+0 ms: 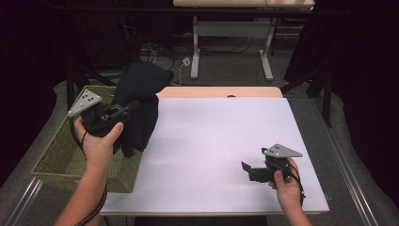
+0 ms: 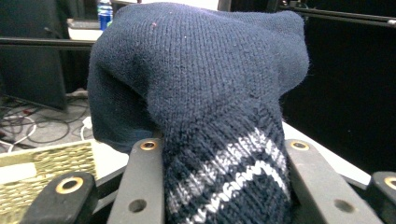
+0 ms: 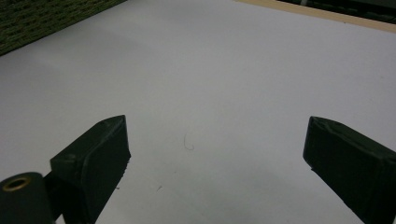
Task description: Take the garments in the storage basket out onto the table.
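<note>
Two black jaws are rising from the bottom of the left gripper view, and the left gripper (image 2: 224, 186) is clenching a dark blue knitted garment (image 2: 201, 88) with grey-white stripes between them. That garment is bulging up over the jaws and taking up most of the middle of the frame. In the high view, the left gripper (image 1: 123, 110) is sitting at the left of the frame, and the garment (image 1: 139, 101) is hanging from it, draping down over the left edge of the white table (image 1: 221, 141) and the right rim of a woven basket (image 1: 56, 155) at lower left. At the lower right of the high view, the right gripper (image 1: 245, 168) is hovering low over the bare white surface. In the right gripper view, its jaws (image 3: 215, 154) are standing wide apart, released, with nothing between them.
</note>
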The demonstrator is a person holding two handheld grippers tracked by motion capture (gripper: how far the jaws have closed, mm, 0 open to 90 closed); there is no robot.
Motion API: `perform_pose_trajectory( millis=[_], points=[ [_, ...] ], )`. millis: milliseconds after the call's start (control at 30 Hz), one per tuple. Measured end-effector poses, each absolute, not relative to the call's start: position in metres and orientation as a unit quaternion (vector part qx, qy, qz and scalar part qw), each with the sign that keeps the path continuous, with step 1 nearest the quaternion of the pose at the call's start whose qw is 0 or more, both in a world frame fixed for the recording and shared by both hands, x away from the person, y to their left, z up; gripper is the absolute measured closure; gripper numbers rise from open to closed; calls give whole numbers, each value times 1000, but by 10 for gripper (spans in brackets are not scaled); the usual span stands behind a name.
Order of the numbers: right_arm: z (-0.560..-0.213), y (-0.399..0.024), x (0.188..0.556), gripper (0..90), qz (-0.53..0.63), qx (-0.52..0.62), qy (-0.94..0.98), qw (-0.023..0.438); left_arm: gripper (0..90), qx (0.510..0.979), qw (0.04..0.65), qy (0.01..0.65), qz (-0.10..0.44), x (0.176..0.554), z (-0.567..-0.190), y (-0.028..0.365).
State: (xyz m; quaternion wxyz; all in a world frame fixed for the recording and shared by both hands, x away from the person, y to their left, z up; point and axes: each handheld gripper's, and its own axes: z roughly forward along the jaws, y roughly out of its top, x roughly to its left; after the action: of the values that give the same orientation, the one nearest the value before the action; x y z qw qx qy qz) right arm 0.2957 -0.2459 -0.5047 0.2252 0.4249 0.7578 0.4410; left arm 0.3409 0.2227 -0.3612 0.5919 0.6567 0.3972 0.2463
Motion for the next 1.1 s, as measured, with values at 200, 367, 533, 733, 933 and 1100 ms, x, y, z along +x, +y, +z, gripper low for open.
perform_pose_trajectory(
  millis=[200,367,533,733,933,1100],
  points=[
    [-505,-246,296,68,444,424,756,225,662,663,596,388,236,343,-364,207],
    [-505,-247,296,68,446,428,755,221,662,668,598,379,227,343,-367,195],
    [-504,-248,296,68,448,435,750,216,662,674,600,374,215,342,-370,183],
    [-505,-249,296,69,451,435,748,217,662,684,600,363,202,342,-375,167],
    [-505,-252,296,70,450,437,748,217,662,699,596,349,187,344,-382,150],
    [-504,-251,296,70,450,436,748,220,662,705,593,348,173,346,-391,138]
  ],
)
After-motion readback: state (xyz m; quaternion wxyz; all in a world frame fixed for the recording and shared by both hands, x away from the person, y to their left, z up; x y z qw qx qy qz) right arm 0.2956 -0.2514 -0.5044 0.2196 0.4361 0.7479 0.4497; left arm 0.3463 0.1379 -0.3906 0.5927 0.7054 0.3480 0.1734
